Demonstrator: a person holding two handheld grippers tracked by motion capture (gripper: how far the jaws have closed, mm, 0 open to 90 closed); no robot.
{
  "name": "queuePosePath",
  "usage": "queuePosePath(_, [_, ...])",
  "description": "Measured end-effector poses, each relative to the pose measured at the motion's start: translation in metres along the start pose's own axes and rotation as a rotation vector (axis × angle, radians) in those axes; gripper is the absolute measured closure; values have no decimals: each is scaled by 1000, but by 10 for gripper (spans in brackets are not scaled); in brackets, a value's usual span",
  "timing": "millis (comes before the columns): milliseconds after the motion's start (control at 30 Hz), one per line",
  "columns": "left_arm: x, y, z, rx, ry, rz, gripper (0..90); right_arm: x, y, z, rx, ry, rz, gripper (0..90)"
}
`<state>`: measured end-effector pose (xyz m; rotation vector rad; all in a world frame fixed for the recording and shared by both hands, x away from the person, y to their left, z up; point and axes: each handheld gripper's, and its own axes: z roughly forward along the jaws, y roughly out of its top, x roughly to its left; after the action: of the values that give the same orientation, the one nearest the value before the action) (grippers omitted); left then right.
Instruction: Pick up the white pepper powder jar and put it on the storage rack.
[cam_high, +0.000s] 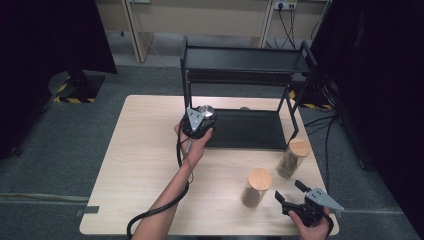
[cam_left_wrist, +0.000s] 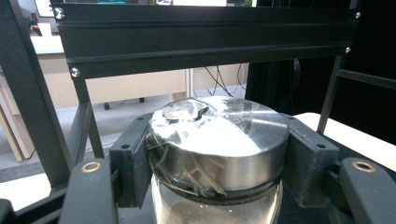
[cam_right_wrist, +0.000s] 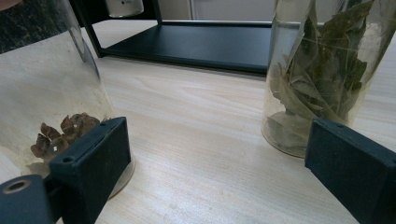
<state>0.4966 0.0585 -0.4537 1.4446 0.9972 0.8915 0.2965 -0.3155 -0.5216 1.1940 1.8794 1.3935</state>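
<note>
Left gripper (cam_high: 202, 116) clamps a steel-lidded jar (cam_left_wrist: 219, 135) between its pads, held at the left front corner of the black shelf (cam_high: 248, 129). Right gripper (cam_high: 289, 194) rests with jaws apart near two wood-lidded jars (cam_high: 256, 187), gripping nothing

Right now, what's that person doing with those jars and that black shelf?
A person is putting jars on the black shelf rack. The left claw is shut on a metal-lidded jar, holding it by the lid at the left end of the rack's bottom shelf. The right claw is open and waiting near the table's front edge. Two wooden-lidded jars are on the table nearby, one with brown pieces, the other with leaves.
</note>
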Motion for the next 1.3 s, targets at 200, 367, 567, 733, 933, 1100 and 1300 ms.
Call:
queuePosePath(200, [1,-3,8,11,10,-3,347,0,0,0,0,2,2,71])
queuePosePath(367, [1,-4,13,12,19,5,347,0,0,0,0,3,1,71])
queuePosePath(567, [0,-1,17,11,21,6,348,0,0,0,1,3,1,71])
queuePosePath(733, [-3,1,22,12,20,11,347,0,0,0,0,3,1,71])
queuePosePath(933, [-6,4,26,11,18,10,348,0,0,0,0,5,1,71])
queuePosePath(1100, [-9,5,31,14,14,10,348,0,0,0,1,5,2,71])
queuePosePath(1300, [-13,4,38,20,12,11,347,0,0,0,1,7,2,71])
